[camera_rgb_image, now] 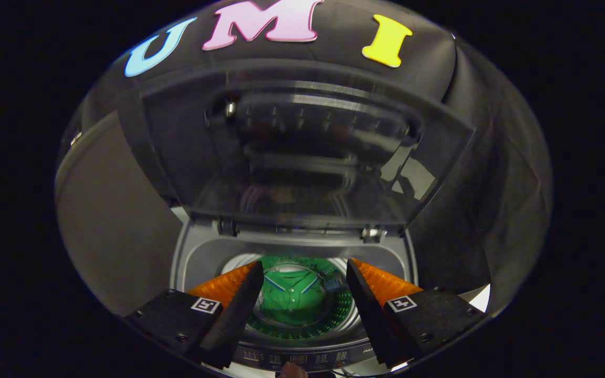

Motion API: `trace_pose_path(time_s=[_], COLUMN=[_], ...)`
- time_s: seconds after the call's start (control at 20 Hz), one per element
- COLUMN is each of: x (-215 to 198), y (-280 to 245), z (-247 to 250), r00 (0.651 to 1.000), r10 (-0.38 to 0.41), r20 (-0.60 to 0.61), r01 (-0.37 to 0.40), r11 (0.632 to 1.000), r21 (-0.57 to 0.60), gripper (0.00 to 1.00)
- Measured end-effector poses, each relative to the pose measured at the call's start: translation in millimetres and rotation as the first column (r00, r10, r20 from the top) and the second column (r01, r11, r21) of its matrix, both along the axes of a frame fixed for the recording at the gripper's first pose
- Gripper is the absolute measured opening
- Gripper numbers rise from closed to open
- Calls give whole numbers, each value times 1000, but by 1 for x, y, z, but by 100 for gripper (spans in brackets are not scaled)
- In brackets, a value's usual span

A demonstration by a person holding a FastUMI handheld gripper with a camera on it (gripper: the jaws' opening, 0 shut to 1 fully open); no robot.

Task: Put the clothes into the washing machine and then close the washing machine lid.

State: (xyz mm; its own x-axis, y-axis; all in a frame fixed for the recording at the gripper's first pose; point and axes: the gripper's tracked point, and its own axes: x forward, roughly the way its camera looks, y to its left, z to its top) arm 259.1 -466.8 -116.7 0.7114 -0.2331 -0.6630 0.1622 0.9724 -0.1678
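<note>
Top-loading washing machine (192, 262) is standing against black booth cloth, its lid (302, 157) propped upright. Green garment (294, 296) is lying in the drum. Gripper (302, 273) is hovering above it, fingers apart, empty; control-panel markings are unreadable.

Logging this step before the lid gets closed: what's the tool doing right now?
Tool: open, holding nothing; fingers spread above the washing machine drum, green garment lying inside, lid up.

Drum mouth (239, 262) open; raised lid (302, 157) blocks beyond.
</note>
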Motion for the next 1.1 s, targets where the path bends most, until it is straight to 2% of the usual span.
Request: trace_pose_path(time_s=[0.25,0.65,0.85,1.1], x=[32,65,89,128], y=[6,-3,-7,-14], z=[76,147,165,153], r00=[997,983,973,978], r10=[-6,-48,-64,-73], r20=[83,179,221,195], r01=[5,51,63,72], r11=[1000,999,998,997], r21=[5,-15,10,15], gripper=[99,99,98,99])
